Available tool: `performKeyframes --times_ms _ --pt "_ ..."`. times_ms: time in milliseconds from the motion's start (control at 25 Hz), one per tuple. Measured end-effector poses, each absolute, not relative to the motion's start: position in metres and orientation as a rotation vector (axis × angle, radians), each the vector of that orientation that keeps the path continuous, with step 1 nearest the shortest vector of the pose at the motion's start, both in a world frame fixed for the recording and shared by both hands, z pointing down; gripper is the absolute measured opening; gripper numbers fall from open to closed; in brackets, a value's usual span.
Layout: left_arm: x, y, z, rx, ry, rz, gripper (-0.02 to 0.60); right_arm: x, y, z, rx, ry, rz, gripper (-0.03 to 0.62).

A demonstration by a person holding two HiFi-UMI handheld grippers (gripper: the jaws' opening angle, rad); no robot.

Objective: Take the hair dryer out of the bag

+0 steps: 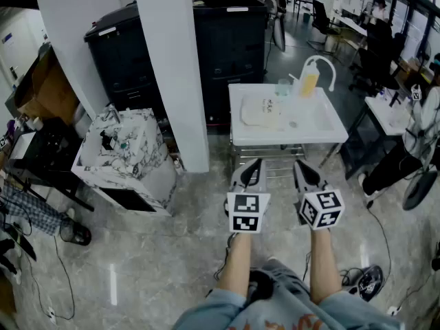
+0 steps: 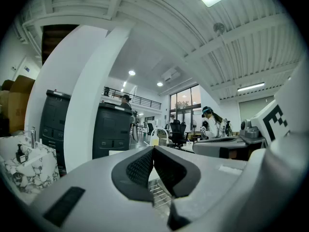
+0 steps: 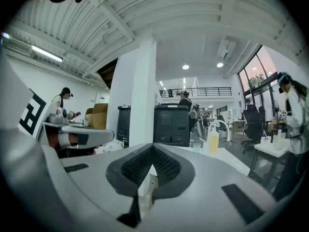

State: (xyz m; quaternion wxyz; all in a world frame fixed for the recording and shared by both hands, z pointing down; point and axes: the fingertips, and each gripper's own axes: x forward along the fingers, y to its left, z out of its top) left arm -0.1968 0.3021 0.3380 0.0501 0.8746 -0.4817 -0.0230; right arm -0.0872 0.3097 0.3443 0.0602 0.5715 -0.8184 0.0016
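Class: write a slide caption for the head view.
Left gripper and right gripper, both shut and empty, short of the white table bearing a cream bag.

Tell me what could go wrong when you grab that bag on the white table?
Both the left tool and right tool are shut and not yet at the table; they might just shove the bag unless opened first. The glass and yellow bottle stand close behind the bag, so a clumsy reach could tip them.
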Motion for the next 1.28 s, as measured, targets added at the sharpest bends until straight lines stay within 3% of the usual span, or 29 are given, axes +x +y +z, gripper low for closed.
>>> performKeyframes --times_ms 720,1040,1280 --pt "-0.150 0.248 0.352 2.690 -1.372 -0.032 0.002 -0.038 0.264 0.363 1.772 -2.348 0.004 -0.002" --pt "-0.150 0.151 0.376 2.598 -1.490 0.056 0.002 -0.016 0.159 0.391 1.702 -2.402 0.046 -0.002" --pt "-0.103 0.066 0.420 2.496 -1.458 0.102 0.002 0.016 0.066 0.412 1.566 -2.384 0.039 0.000"
